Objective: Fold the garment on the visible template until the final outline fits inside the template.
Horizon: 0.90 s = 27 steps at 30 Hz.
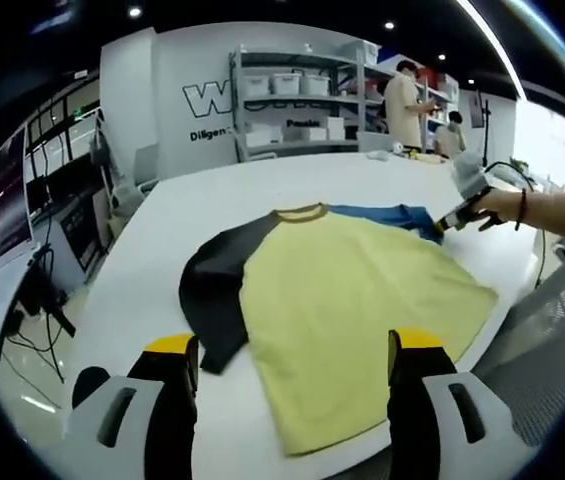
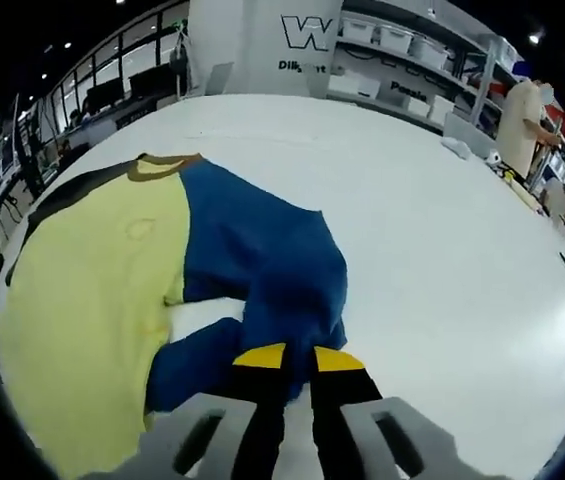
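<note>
Yellow shirt point(image 1: 352, 300) lies flat, black sleeve spread, blue sleeve point(image 2: 262, 270) bunched.

The yellow-bodied cloth shirt with one black and one blue sleeve point(image 1: 352, 300) looks like soft, matt knit fabric, smooth over the body with shallow wrinkles. Its blue cloth sleeve point(image 2: 262, 270) is bunched into thick, dull folds, and the olive collar band point(image 2: 162, 165) looks ribbed. The broad white desk point(image 2: 432, 230) has a smooth, slightly satin surface that takes a faint sheen from the ceiling lights. The left gripper point(image 1: 292, 375) has matt black jaws with yellow tips, and its grey body looks like moulded plastic; the right gripper point(image 2: 297, 362) is made alike. The grey shelving rack point(image 1: 302, 95) behind looks like painted metal carrying white plastic bins point(image 1: 287, 83).
</note>
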Each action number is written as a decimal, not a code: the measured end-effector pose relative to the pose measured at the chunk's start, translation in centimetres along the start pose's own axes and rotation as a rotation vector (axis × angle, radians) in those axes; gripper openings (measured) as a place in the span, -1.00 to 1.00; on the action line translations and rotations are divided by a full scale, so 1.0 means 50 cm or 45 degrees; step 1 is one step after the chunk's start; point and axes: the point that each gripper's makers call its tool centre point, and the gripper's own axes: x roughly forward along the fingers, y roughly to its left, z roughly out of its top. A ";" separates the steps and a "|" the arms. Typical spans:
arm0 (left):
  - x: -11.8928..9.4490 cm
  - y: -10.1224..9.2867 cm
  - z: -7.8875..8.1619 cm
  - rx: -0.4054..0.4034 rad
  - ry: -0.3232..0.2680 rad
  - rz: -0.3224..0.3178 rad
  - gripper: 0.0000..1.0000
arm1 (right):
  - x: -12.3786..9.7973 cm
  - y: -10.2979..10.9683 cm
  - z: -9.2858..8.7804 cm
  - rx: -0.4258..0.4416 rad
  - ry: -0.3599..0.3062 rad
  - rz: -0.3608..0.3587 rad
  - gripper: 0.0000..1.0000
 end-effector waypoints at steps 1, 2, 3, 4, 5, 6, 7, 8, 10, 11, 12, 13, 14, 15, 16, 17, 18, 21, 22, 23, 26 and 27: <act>0.000 -0.001 -0.001 0.001 0.005 -0.001 0.60 | 0.004 -0.005 0.000 0.016 0.002 -0.001 -0.99; 0.000 -0.001 -0.001 0.005 0.006 -0.001 0.60 | 0.007 -0.011 0.003 0.029 -0.003 0.000 -0.99; 0.000 -0.001 -0.001 0.011 0.004 0.000 0.60 | 0.010 -0.020 0.008 0.038 0.005 0.003 -0.99; 0.000 -0.002 0.000 0.017 0.004 -0.001 0.59 | 0.012 -0.025 0.010 0.042 0.012 0.001 -0.99; 0.001 -0.003 0.000 0.022 0.002 -0.005 0.58 | 0.014 -0.029 0.012 0.040 0.018 0.001 -0.99; 0.001 -0.004 -0.001 0.024 0.007 -0.010 0.58 | 0.018 -0.036 0.014 0.035 0.020 -0.006 -0.99; 0.001 -0.005 -0.001 0.024 0.009 -0.011 0.58 | 0.019 -0.039 0.014 0.033 0.021 -0.008 -0.99; 0.001 -0.006 0.000 0.030 0.007 -0.012 0.59 | 0.021 -0.046 0.016 0.039 0.033 -0.003 -0.98; 0.001 -0.005 -0.001 0.033 0.009 -0.011 0.60 | 0.024 -0.051 0.017 0.046 0.043 0.002 -0.98; 0.001 -0.004 -0.001 0.032 0.010 -0.011 0.59 | 0.021 -0.052 0.015 0.057 0.049 0.001 -0.98; 0.002 -0.002 -0.002 0.030 0.009 -0.011 0.59 | 0.027 -0.065 0.019 0.067 0.052 -0.001 -0.98; 0.001 -0.001 -0.002 0.029 0.010 -0.009 0.60 | 0.030 -0.073 0.022 0.067 0.052 -0.002 -0.98; 0.002 0.001 -0.002 0.028 0.008 -0.006 0.60 | 0.032 -0.076 0.023 0.060 0.048 0.002 -0.99; 0.002 0.001 -0.002 0.027 0.008 -0.007 0.59 | 0.034 -0.081 0.030 0.043 0.016 0.005 -1.00; 0.002 0.001 -0.002 0.026 0.009 -0.007 0.59 | 0.035 -0.083 0.029 0.038 0.016 0.009 -1.00; 0.002 0.002 -0.001 0.035 0.004 -0.005 0.60 | 0.036 -0.085 0.029 0.034 0.015 0.013 -1.00; 0.002 0.004 0.000 0.043 0.000 -0.003 0.60 | 0.037 -0.087 0.028 0.029 0.015 0.017 -0.99; 0.003 0.004 0.001 0.054 -0.008 -0.005 0.62 | 0.037 -0.091 0.030 0.061 0.000 0.017 -0.95; 0.004 0.004 -0.001 0.059 -0.004 -0.005 0.63 | 0.035 -0.093 0.032 0.093 -0.008 0.015 -0.92; 0.004 0.005 -0.002 0.063 0.000 -0.005 0.63 | 0.031 -0.093 0.033 0.107 -0.017 0.016 -0.89; 0.003 0.006 -0.002 0.061 -0.003 -0.004 0.62 | 0.005 -0.076 0.036 0.081 -0.062 0.030 -0.69; 0.003 0.007 -0.002 0.059 -0.005 -0.005 0.62 | 0.002 -0.074 0.036 0.076 -0.068 0.035 -0.61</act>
